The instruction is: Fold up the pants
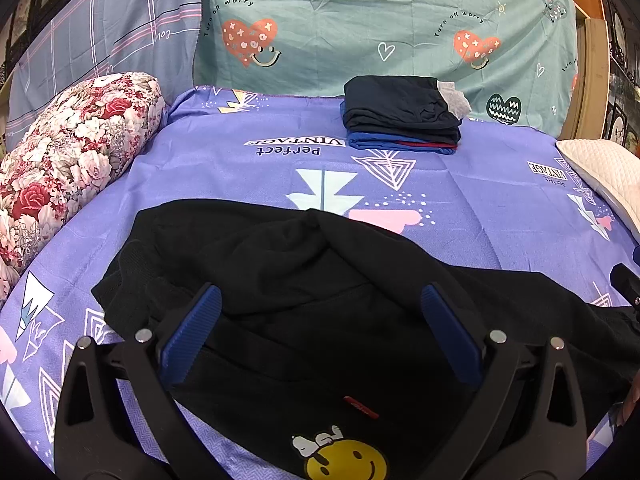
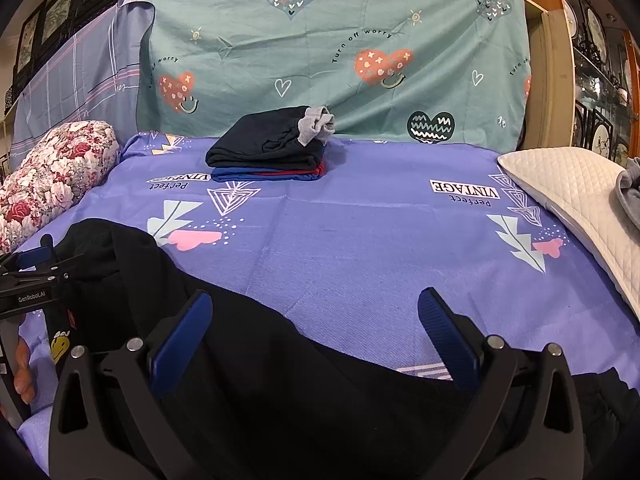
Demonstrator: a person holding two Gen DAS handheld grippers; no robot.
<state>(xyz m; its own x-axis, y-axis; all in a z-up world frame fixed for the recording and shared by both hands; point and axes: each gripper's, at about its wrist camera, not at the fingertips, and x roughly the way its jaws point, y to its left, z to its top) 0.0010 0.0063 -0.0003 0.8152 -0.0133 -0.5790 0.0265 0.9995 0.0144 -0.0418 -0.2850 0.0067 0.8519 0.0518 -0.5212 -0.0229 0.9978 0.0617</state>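
The black soft-knit pants (image 1: 288, 292), marked by a small red tag and a yellow smiley patch, lie rumpled across the near part of the bed on a purple printed bedsheet (image 1: 480, 208). They run from a bunched heap on the left out toward the right, where the cloth (image 2: 280, 380) lies flatter. The fabric looks light, limp and a little clingy, so I judge it will sag and crease unless lifted by two spread points along one hem or the waistband edge.

The left gripper (image 1: 320, 328) hangs over the bunched part, its blue fingers (image 1: 192, 336) spread wide and empty. The right gripper (image 2: 316, 332) is likewise released, fingers apart above the flatter stretch.

Farther back sits a stack of folded dark and blue garments (image 1: 400, 116). A floral rolled quilt (image 1: 68, 160) lies at the left edge and a white quilted pillow (image 2: 568, 200) at the right.
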